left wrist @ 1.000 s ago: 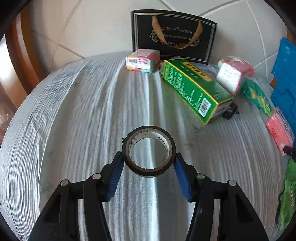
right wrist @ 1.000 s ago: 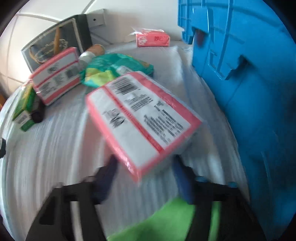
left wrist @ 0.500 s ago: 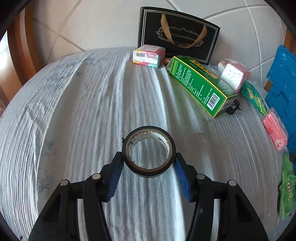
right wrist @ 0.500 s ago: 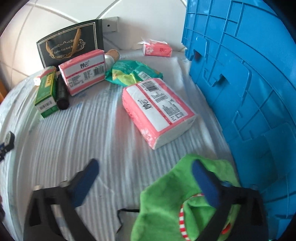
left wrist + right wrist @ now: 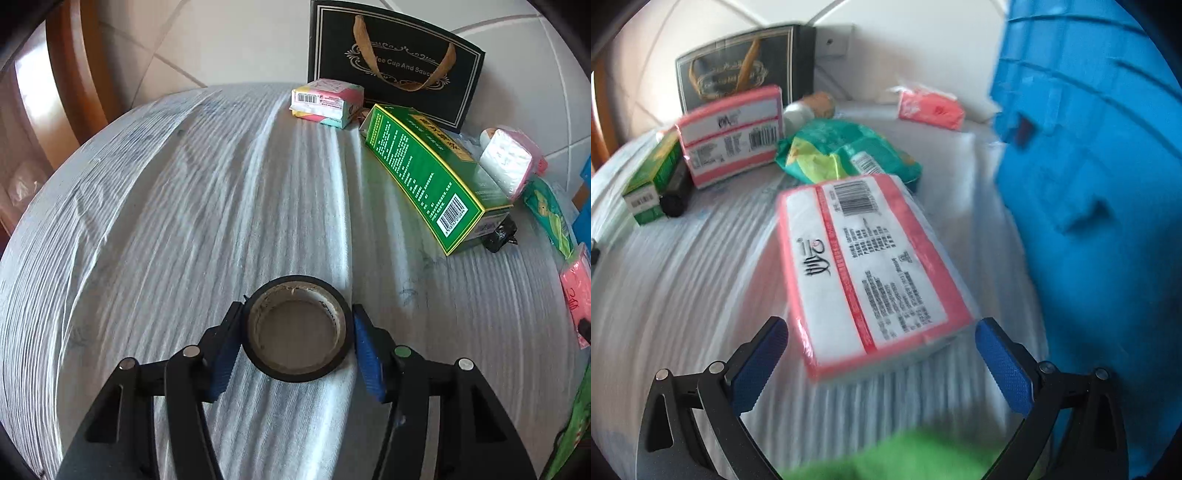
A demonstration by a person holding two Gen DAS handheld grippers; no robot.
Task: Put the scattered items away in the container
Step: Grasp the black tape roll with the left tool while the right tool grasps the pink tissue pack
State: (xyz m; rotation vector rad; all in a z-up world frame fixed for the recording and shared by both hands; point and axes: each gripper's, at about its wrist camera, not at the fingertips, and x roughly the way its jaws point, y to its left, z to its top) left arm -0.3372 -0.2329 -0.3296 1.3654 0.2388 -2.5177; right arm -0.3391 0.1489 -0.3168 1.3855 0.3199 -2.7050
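Tape roll [image 5: 297,334] sits clamped in left hand-held gripper [image 5: 295,345] over white cloth-covered table [image 5: 184,221]; tiled wall [image 5: 221,40] behind.

We see the right wrist view smeared throughout, so the small print on the pink tissue pack [image 5: 866,273] is unreadable. Right of that pack, the blue container [image 5: 1086,184] runs past the frame's edge. Below the pack, a green cloth [image 5: 905,458] is a cut-off blur. Behind it, a bottle [image 5: 809,107] is mostly hidden by a second pink pack [image 5: 733,134].
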